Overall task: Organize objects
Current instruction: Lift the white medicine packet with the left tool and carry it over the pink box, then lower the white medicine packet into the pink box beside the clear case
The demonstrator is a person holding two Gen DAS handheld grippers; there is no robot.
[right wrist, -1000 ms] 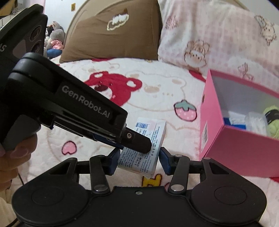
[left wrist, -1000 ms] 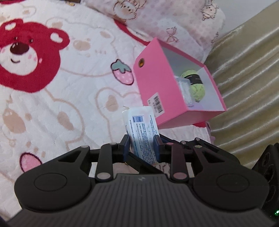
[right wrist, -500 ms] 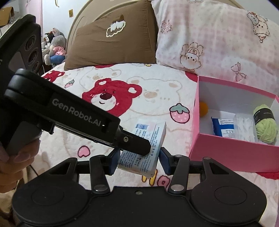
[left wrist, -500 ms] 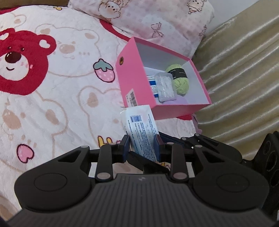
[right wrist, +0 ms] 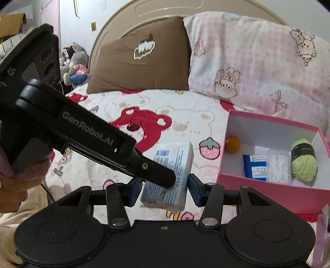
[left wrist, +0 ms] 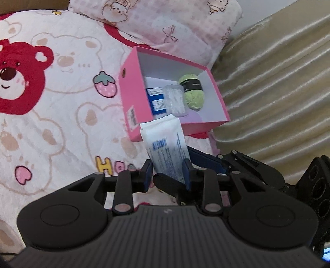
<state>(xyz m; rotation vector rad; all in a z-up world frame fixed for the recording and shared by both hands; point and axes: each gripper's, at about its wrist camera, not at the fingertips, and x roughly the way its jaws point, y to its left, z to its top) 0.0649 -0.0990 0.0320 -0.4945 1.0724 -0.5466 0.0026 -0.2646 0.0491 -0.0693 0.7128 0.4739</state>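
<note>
Left gripper (left wrist: 167, 172): jaws a little way apart, blue pads (left wrist: 146, 174) either side of the white tissue pack (left wrist: 167, 144). They have just been opening a touch, the pack between them. In the right wrist view it comes in from the left, black finger (right wrist: 156, 172) laid across the pack's face.

Right gripper (right wrist: 165, 188): jaws about half open, blue pads (right wrist: 192, 188) against the pack's two long sides, clamped on it. In the left wrist view its blue finger (left wrist: 204, 159) shows just right of the pack.

Tissue pack: both grippers have it, up off the bedspread (left wrist: 57, 127), tilted, barcode side up. Its far end overlaps the near wall of the pink box (left wrist: 132, 99) in the left wrist view; in the right wrist view it sits left of the box (right wrist: 268, 193), apart from it.

Pink box: open-topped, on the bedspread by the bed's right edge, its far side near the pink pillow (right wrist: 257, 61).

Inside the box: green yarn ball (right wrist: 303, 162) at the right wall, clear plastic case (right wrist: 278, 165) beside it, blue packet (right wrist: 254, 168) left of that, small orange ball (right wrist: 232, 144) in the far left corner.

Head of the bed: brown pillow (right wrist: 140, 61) left of the pink one, both against the headboard (right wrist: 165, 12).

Person: a hand (right wrist: 14, 179) grips the left gripper's handle at the left edge of the right wrist view.
</note>
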